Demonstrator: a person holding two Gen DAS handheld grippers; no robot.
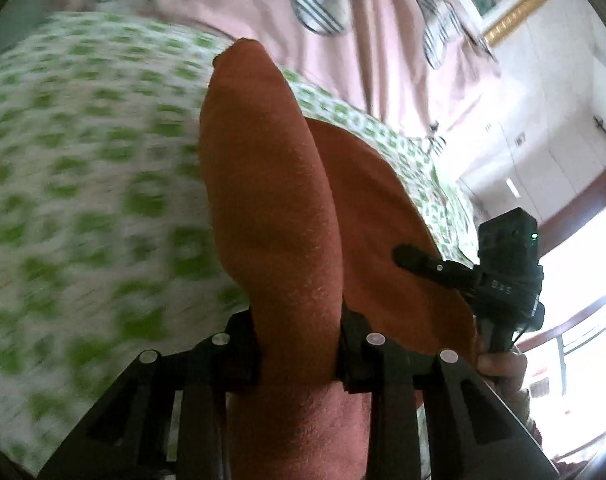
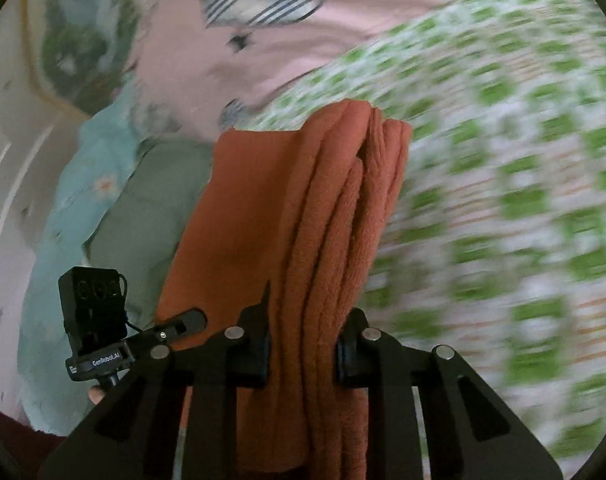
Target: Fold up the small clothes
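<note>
The left gripper [image 1: 299, 356] had its jaws clamped on the orange cloth [image 1: 263, 200]. The cloth filled the gap between the two fingers, ran back past them toward the camera, and stretched forward from them as a thick rounded fold. A second flap of it spread out to the right, where the right gripper [image 1: 415, 258] reached in over its edge.

In the right wrist view, the right gripper [image 2: 303, 356] was likewise closed on the cloth [image 2: 303, 208]. Several bunched layers passed straight between its fingers, pressed by both, and stood out ahead in ridged pleats. A flatter panel of the cloth hung to the left of the pleats, and the left gripper [image 2: 179, 326] touched its lower left edge.

Behind the cloth, in both views, lay a blurred green-and-white sheet [image 1: 83, 168], with a pink cover [image 1: 383, 40] beyond it. A pale blue garment [image 2: 91, 184] and a grey-green one [image 2: 155, 216] lay to the left in the right wrist view.
</note>
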